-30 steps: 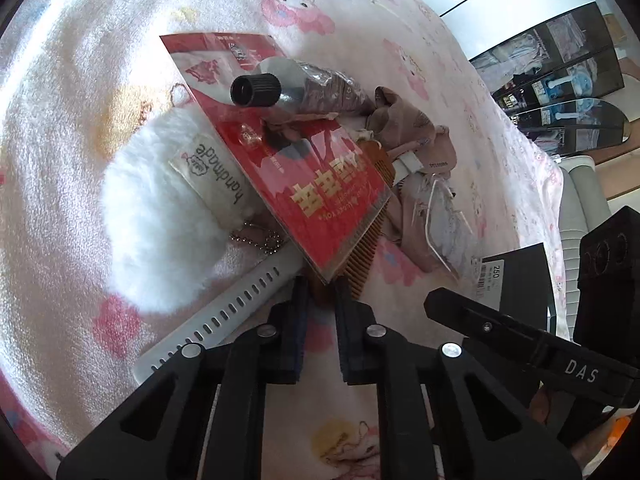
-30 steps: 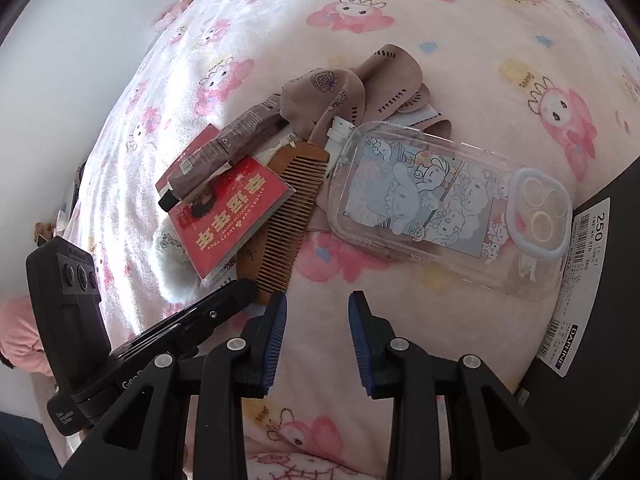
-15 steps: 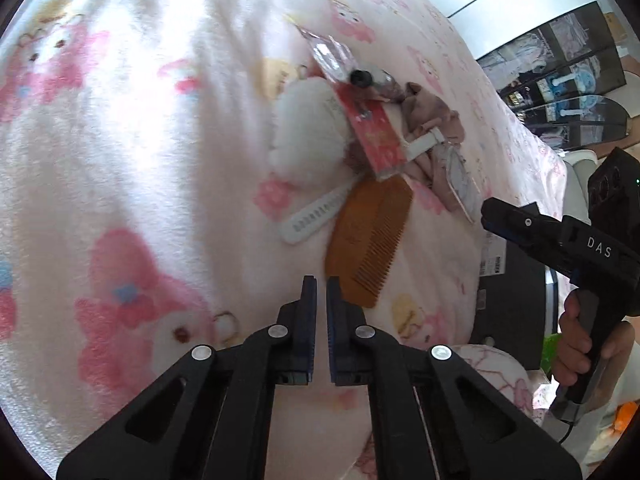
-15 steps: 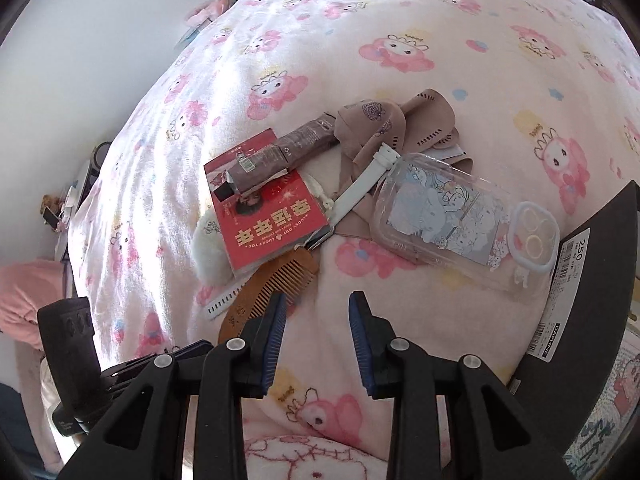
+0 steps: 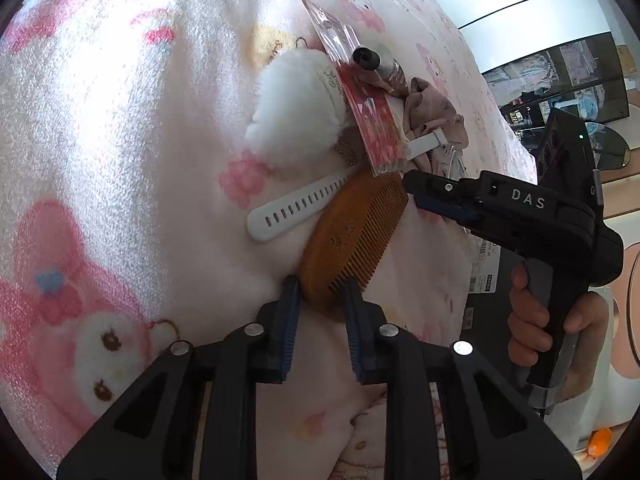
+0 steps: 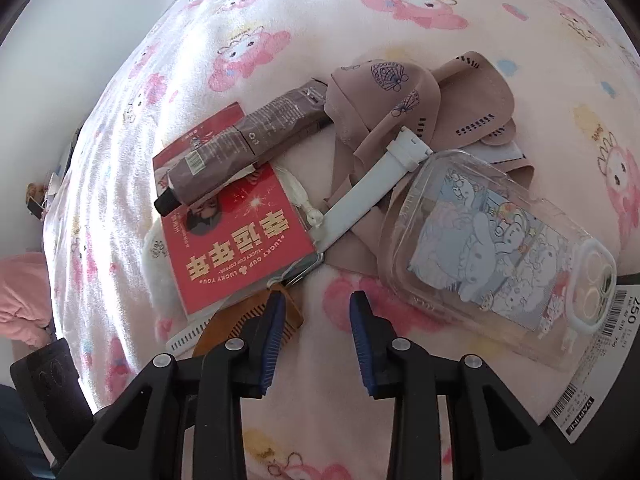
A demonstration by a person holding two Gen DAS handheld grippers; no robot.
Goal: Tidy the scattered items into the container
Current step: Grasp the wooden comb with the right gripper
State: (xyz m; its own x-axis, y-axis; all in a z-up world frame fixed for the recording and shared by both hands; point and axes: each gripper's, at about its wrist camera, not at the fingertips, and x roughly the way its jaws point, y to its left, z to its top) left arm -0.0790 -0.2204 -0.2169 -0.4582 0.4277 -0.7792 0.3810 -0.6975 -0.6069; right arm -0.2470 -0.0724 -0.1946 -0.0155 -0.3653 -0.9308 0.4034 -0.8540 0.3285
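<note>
Bed with pink cartoon blanket (image 5: pixel 132 128). Left claw (image 5: pixel 320 292) is opening, straddling the wooden comb (image 5: pixel 352 236). Right claw (image 6: pixel 316 312) is opening, empty. Risk: comb slipping flat against plush fabric during closure.

The left gripper (image 5: pixel 320 294), black-framed with blue pads, tilts steeply downward, its jaws opening. The right gripper (image 6: pixel 316 312), likewise black and blue-padded, points downward, jaws parted and opening, its handle clasped by a bare hand (image 5: pixel 536 320).
</note>
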